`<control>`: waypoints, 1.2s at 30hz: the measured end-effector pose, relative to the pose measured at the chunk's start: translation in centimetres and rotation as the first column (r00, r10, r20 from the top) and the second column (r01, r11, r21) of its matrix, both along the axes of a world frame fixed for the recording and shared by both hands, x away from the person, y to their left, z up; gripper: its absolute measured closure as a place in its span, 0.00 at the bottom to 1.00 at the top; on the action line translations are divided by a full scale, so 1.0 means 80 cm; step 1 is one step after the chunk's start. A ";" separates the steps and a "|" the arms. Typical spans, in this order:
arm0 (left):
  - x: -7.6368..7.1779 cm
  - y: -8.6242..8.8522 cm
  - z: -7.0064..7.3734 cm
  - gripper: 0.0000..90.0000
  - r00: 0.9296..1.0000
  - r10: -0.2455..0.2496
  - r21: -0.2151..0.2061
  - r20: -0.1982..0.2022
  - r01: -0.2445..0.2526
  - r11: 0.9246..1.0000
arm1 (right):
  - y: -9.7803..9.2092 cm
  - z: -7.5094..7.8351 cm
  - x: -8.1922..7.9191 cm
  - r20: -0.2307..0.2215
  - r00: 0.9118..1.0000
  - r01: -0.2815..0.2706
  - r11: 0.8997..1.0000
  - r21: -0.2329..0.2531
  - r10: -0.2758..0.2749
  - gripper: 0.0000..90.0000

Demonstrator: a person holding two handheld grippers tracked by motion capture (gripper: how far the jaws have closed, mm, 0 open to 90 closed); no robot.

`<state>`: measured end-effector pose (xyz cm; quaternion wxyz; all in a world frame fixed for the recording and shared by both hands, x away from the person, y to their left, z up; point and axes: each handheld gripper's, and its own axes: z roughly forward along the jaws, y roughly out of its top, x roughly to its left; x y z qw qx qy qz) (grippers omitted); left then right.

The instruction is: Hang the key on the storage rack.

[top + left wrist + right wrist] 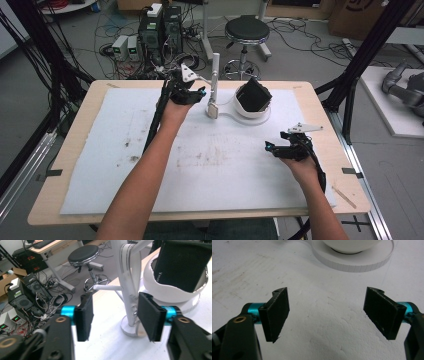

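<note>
Straddling the white stand [128, 293], left claw [113, 315] gapes — right claw [325, 312] wide, empty.

Even, diffuse overhead light falls on the white worktop [125, 150]; shadows are soft and faint; the high view is slightly soft throughout; in the left gripper view the near fingers [84, 315] blur; the right gripper view looks pale and washed out.

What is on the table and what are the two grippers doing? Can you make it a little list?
surface: white mat on a wooden table
white stand: upright post beside a white bowl-shaped holder
black box: tilted in the holder
left gripper: open, jaws on either side of the post
right gripper: open, over bare mat
</note>
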<state>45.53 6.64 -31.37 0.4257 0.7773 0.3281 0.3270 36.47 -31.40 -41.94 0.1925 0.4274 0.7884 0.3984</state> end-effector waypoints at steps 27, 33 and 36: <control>-0.087 0.100 -0.021 0.30 0.995 -0.081 -0.098 -0.054 0.075 0.992 | 0.018 0.007 0.015 0.035 0.999 -0.022 0.999 0.043 0.021 0.23; -0.105 0.120 -0.034 0.27 0.993 -0.103 -0.129 -0.066 0.094 0.987 | 0.019 0.005 0.019 0.031 0.999 -0.024 0.999 0.038 0.023 0.23; -0.115 0.134 -0.047 0.26 0.988 -0.139 -0.163 -0.072 0.126 0.979 | 0.017 0.005 0.019 0.031 0.999 -0.020 0.999 0.038 0.019 0.23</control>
